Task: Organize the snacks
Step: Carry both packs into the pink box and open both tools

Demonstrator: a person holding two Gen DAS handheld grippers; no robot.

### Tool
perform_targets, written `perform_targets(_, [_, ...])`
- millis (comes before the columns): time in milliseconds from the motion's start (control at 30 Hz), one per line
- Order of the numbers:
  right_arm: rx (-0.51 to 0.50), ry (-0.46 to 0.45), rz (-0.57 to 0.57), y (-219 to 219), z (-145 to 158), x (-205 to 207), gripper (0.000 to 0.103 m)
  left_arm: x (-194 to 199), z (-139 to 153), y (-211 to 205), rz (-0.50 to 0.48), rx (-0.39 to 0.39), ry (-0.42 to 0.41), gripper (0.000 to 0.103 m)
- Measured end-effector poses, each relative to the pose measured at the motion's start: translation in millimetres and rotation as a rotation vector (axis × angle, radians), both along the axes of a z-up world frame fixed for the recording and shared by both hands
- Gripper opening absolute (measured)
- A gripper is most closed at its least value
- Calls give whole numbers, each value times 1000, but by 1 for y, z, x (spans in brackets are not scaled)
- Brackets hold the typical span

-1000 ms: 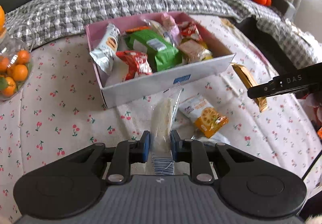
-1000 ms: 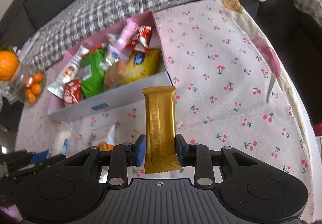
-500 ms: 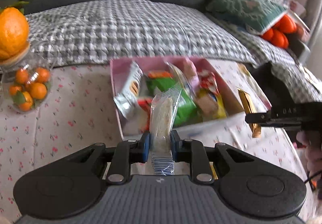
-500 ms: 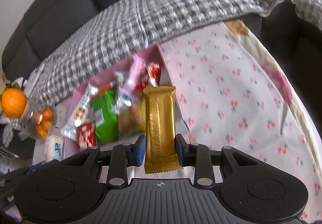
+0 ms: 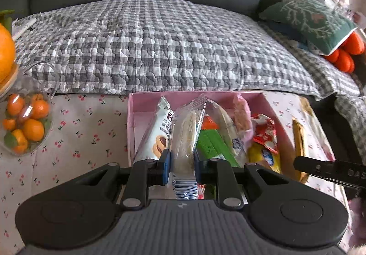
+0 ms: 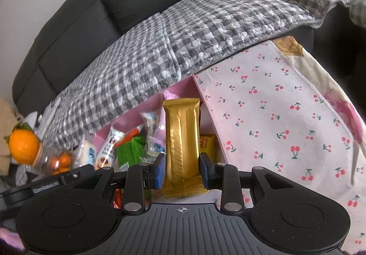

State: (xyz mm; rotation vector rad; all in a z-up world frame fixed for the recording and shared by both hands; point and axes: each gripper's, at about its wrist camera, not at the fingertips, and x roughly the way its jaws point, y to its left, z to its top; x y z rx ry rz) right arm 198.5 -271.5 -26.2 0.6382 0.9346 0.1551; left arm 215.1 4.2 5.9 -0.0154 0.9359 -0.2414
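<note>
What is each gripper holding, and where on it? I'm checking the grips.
Left gripper pinches the clear-wrapped white snack near its lower end; right gripper clamps the gold bar near its bottom.

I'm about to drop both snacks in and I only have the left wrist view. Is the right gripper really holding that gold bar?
Observer: Yes. The right wrist view shows the right gripper shut on the gold bar, with the pads on its long edges near the lower end.
Operator: Where does the bar point?
Observer: Straight ahead along the fingers. Its top lines up with the right end of the pink box.
Operator: Anything on the cloth to the right of the box?
Observer: That view shows only cherry-print cloth there.
</note>
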Motion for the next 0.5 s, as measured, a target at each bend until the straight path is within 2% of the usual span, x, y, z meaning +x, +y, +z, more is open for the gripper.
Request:
perform_targets(300, [-15, 23, 19, 8, -10, 8, 33, 10, -13, -10, -15, 78, -54, 20])
perform_targets(367, [-15, 15, 23, 9, -8, 8, 35, 12, -14, -10, -15, 71, -59, 23])
perform_targets(467, [-7, 35, 23, 7, -9, 8, 47, 10, -13, -11, -20, 81, -79, 32])
perform_targets(500, [-10, 37, 23, 7, -9, 8, 47, 10, -13, -12, -22, 85, -85, 35])
